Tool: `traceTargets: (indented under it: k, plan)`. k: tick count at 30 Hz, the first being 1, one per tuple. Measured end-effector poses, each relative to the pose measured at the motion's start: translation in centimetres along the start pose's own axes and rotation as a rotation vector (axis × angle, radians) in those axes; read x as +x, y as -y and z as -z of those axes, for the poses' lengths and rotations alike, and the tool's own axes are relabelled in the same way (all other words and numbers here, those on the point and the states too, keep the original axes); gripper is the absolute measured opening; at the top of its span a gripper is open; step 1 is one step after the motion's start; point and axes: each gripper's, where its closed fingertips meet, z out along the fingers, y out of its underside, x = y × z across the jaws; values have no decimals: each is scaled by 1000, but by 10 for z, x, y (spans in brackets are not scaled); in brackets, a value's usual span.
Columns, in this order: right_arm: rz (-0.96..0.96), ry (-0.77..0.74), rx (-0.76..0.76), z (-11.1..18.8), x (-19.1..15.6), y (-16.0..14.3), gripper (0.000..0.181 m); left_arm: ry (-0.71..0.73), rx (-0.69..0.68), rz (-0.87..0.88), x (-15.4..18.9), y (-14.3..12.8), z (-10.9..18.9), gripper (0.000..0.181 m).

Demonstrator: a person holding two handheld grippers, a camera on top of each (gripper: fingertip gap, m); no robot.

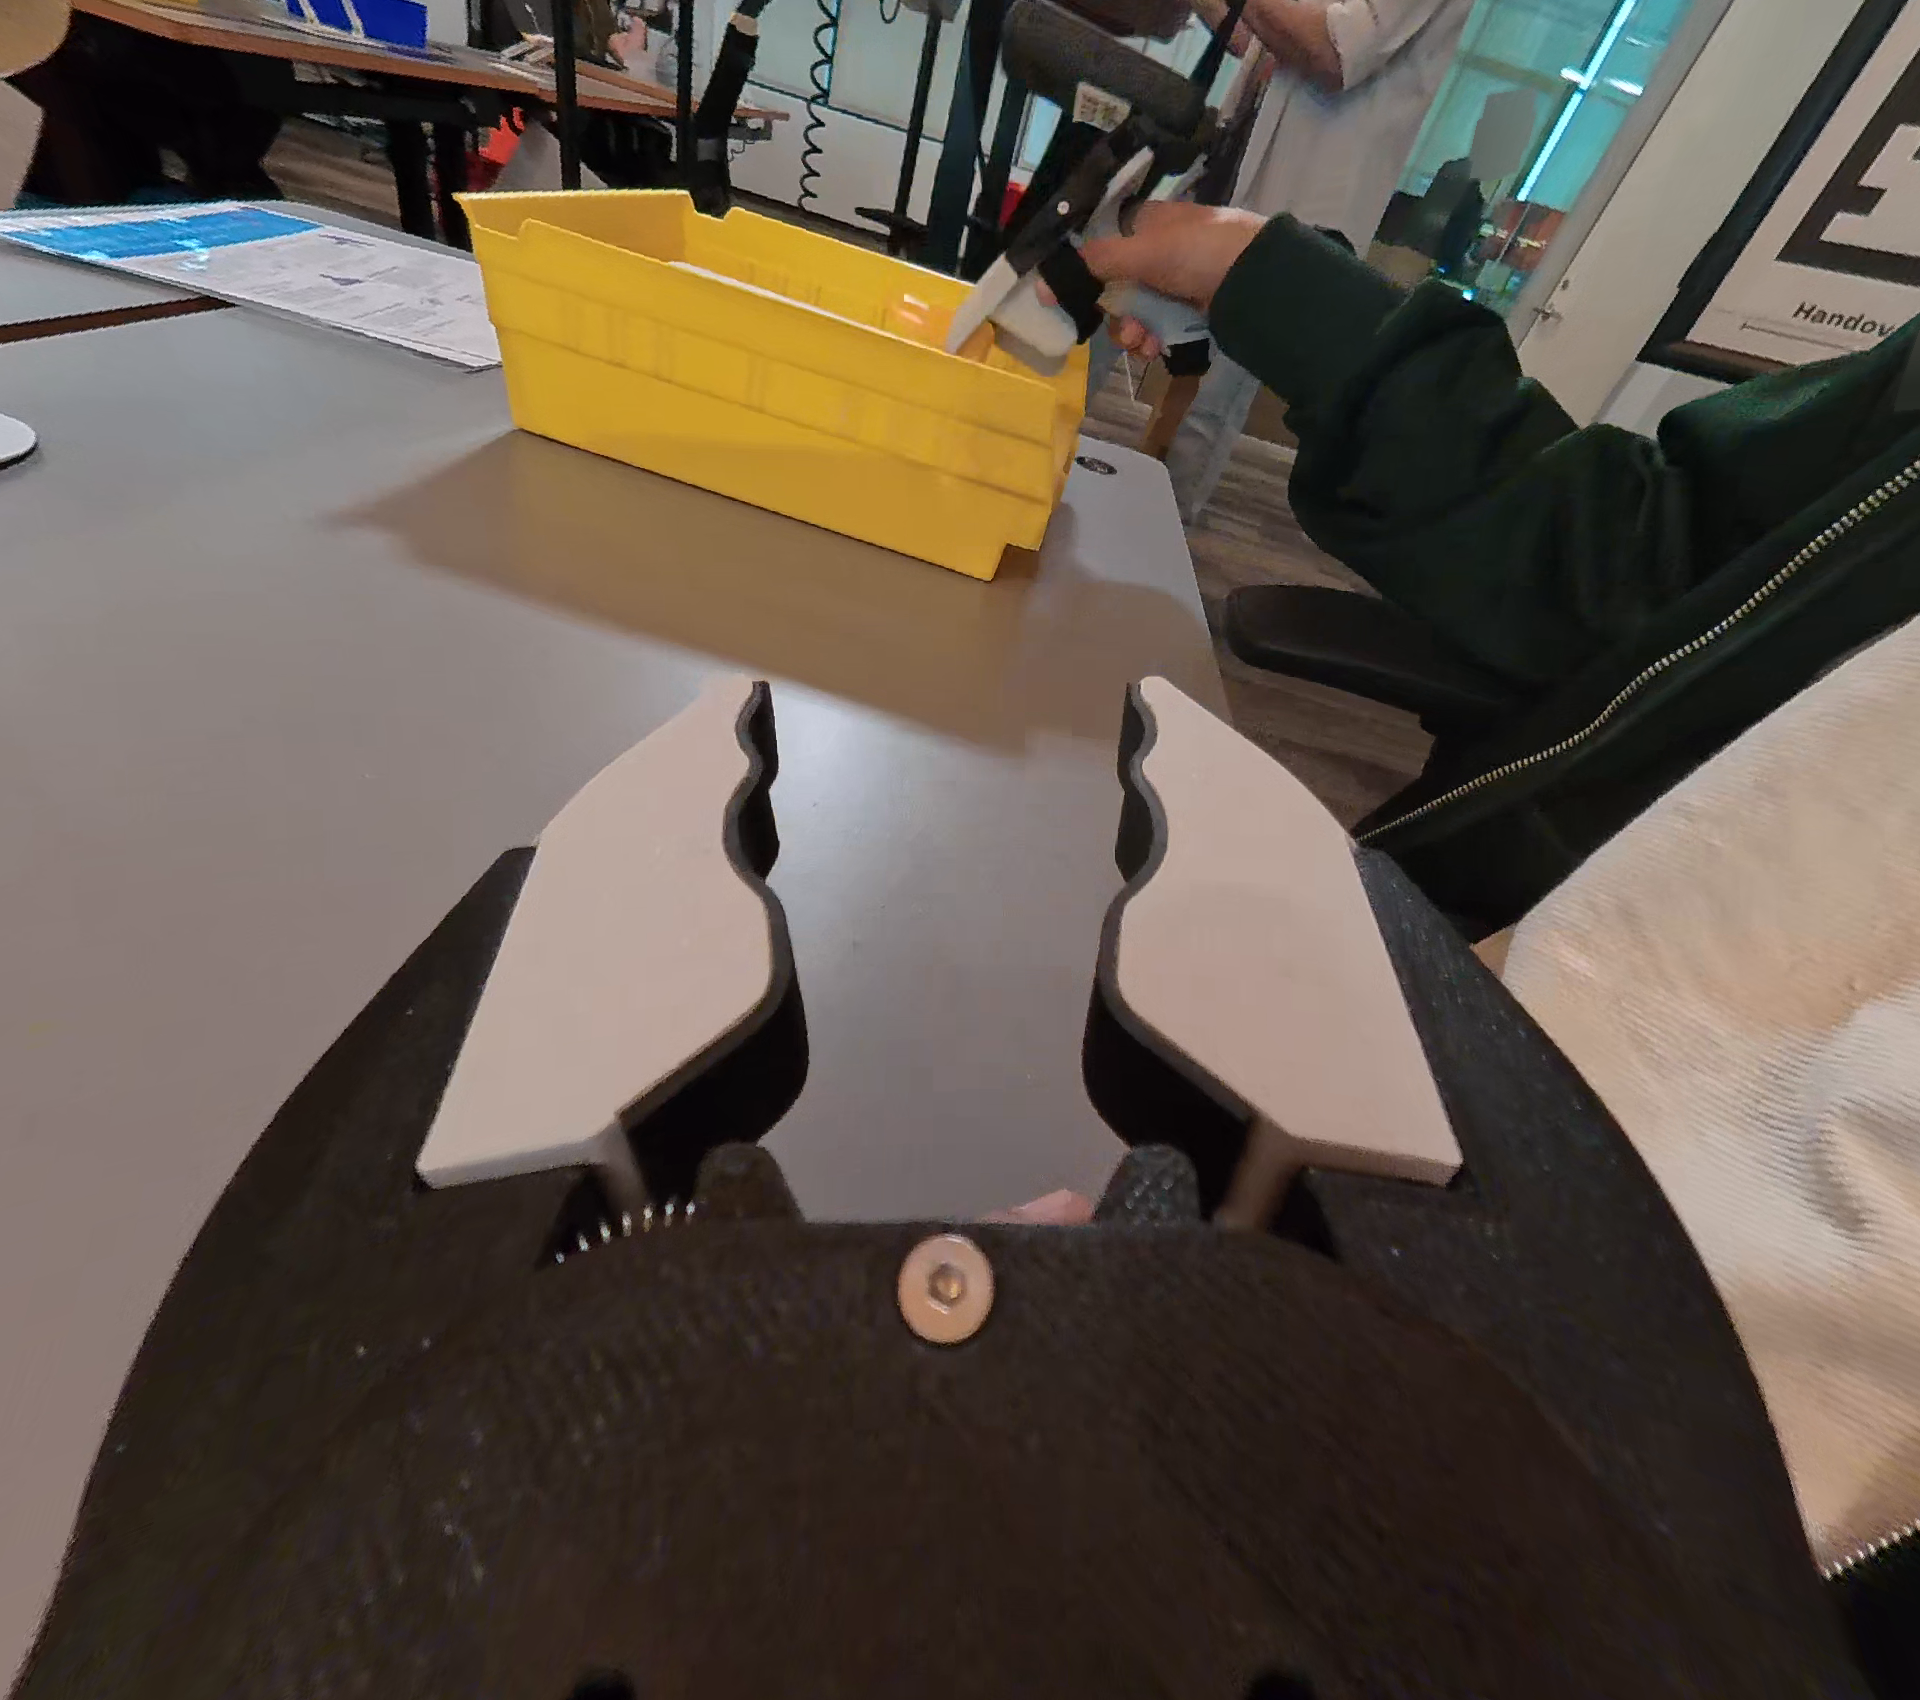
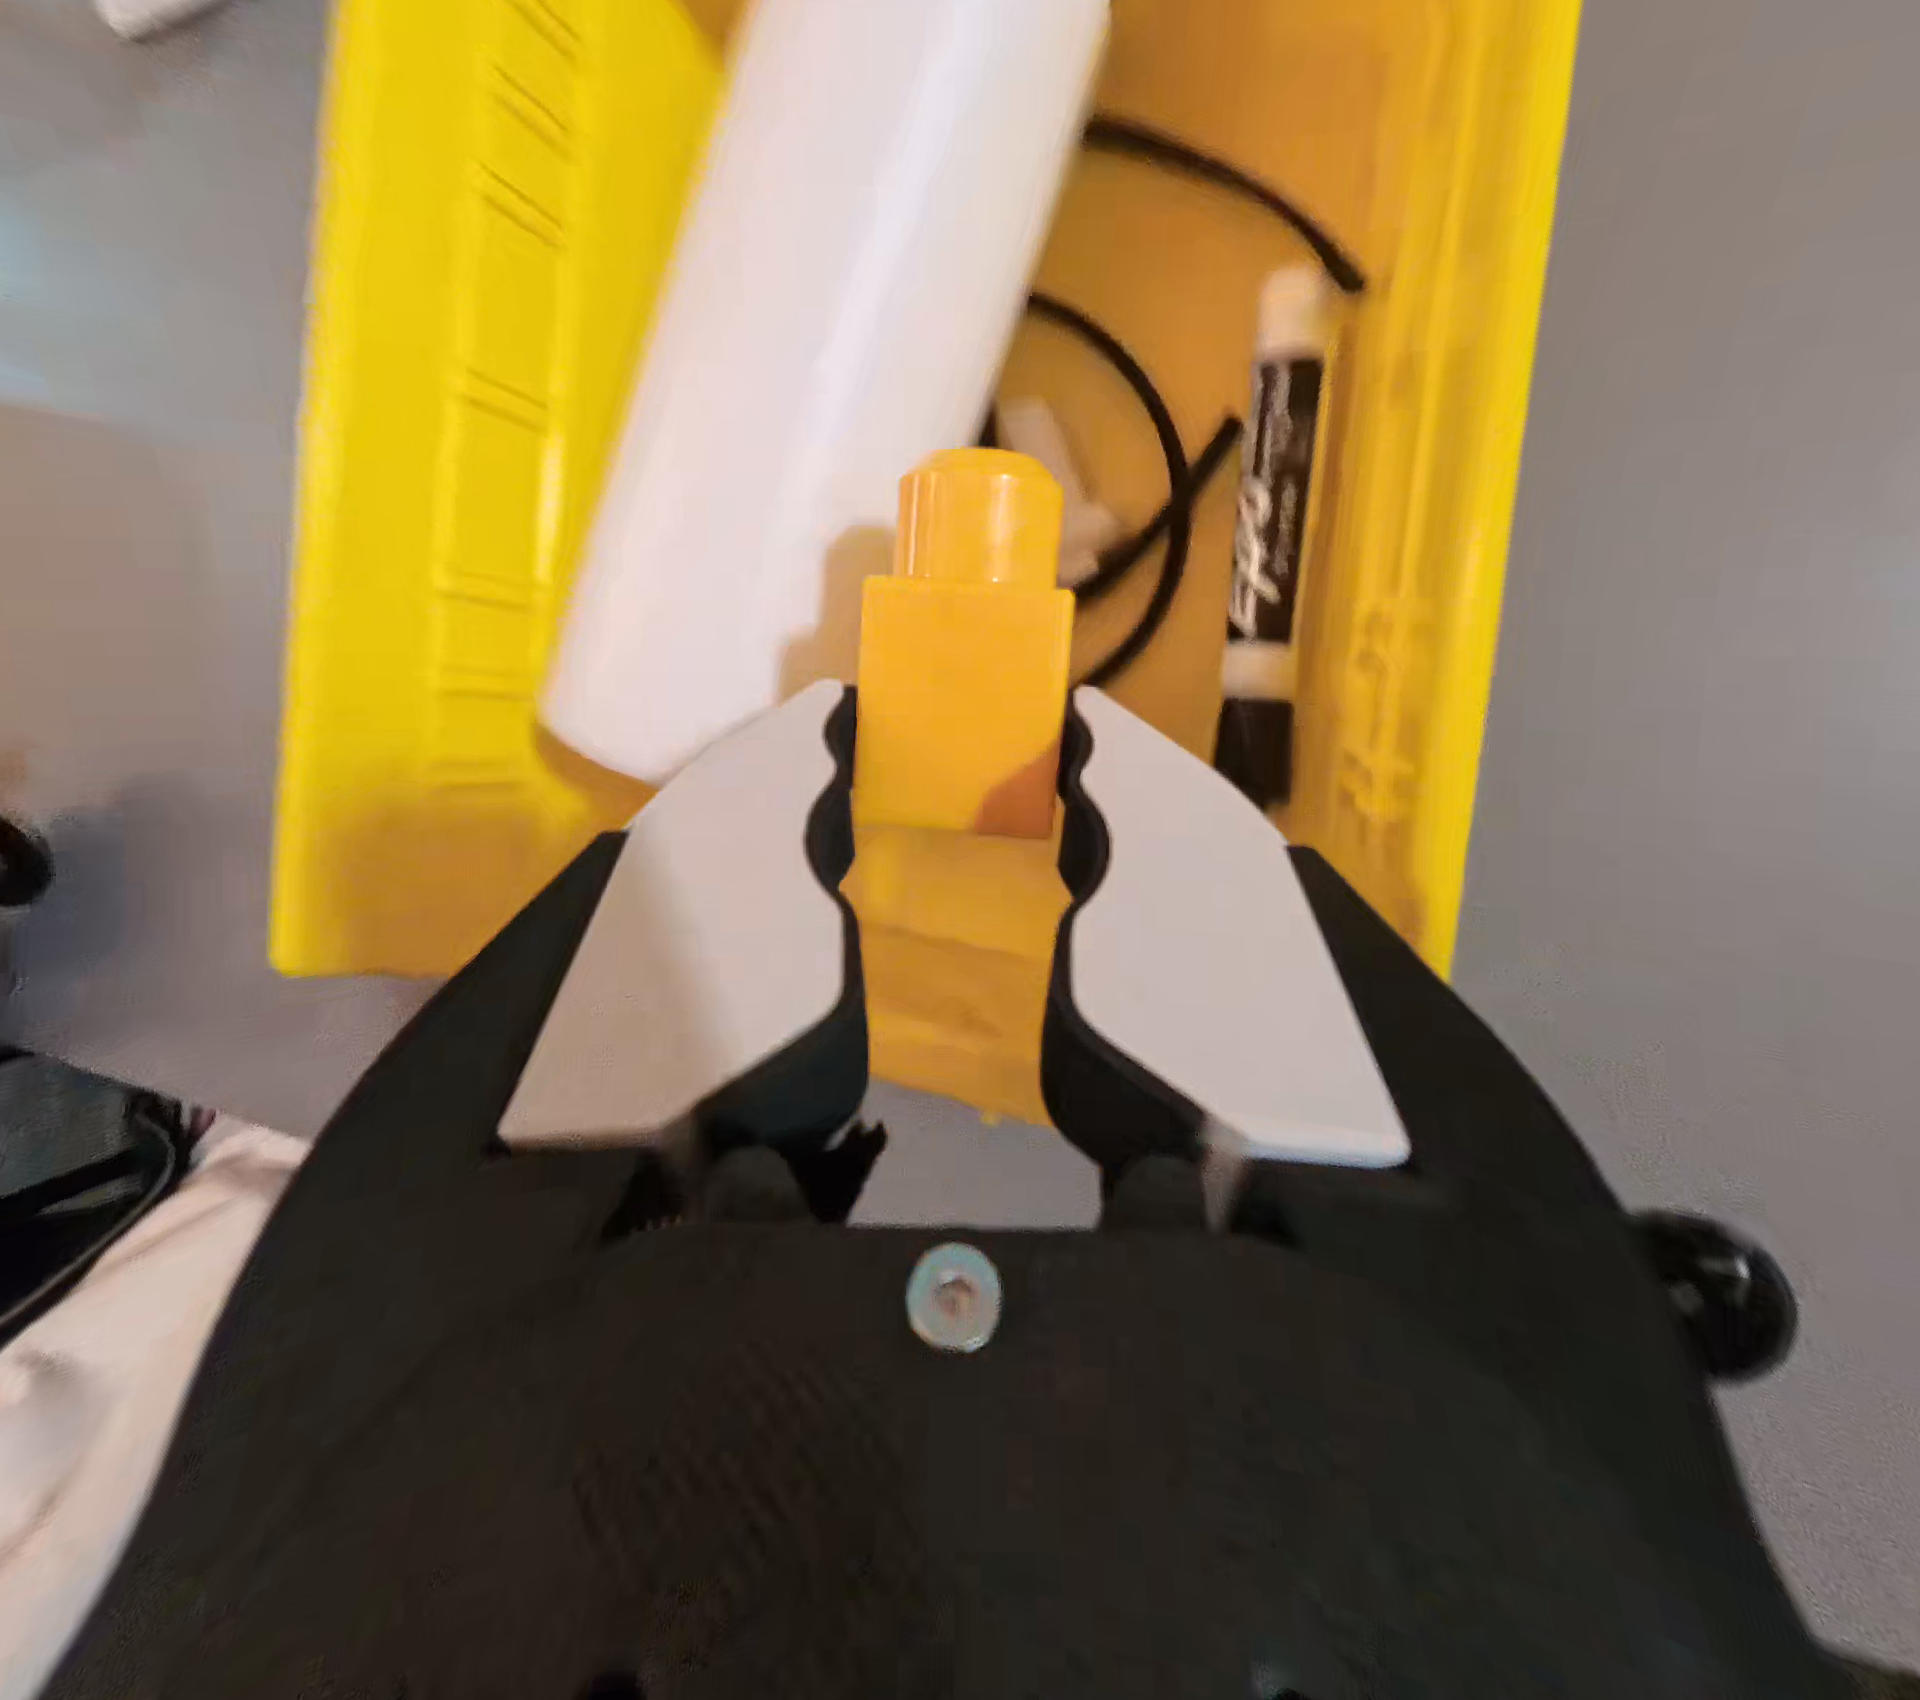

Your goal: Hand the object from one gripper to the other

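In the right wrist view my right gripper [image 2: 961, 715] is shut on a small yellow block with a round stud [image 2: 966, 674] and holds it over the open yellow bin [image 2: 436, 403]. In the left wrist view my left gripper [image 1: 948, 700] is open and empty, low over the grey table [image 1: 312, 663], some way in front of the bin [image 1: 748, 393]. The right gripper [image 1: 977, 331] shows there too, held by a hand in a dark green sleeve, its fingers dipped inside the bin's right end. The block is hidden in that view.
The bin also holds a white bottle with a black cap [image 2: 862, 248], a black marker [image 2: 1273, 528] and a thin black cable [image 2: 1164, 445]. A printed sheet [image 1: 260, 268] lies on the far left of the table. A person stands behind the table's right end [image 1: 1351, 19].
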Motion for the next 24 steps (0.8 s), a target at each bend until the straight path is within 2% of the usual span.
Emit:
traceTargets:
  k: [2,5,9,16,20,22,24]
  plan:
    - [-11,-39,-105,-9,10,-18,37,-3,-19,-9,1,-3,-2,64]
    - [43,-195,-248,-19,22,-37,37,-6,-42,-25,2,-7,-5,64]
    - [72,-278,-329,-24,24,-46,37,-3,-49,-32,3,-8,-4,64]
    - [76,-369,-334,-21,37,-46,37,4,-31,-25,2,-6,0,63]
    - [99,-364,-343,-18,33,-46,57,2,-40,-33,3,-7,-2,63]
    - [150,-389,-313,-8,25,-36,59,1,-45,-35,3,-7,-3,63]
    - [227,-361,-211,4,0,-14,59,1,-48,-36,3,-8,-4,63]
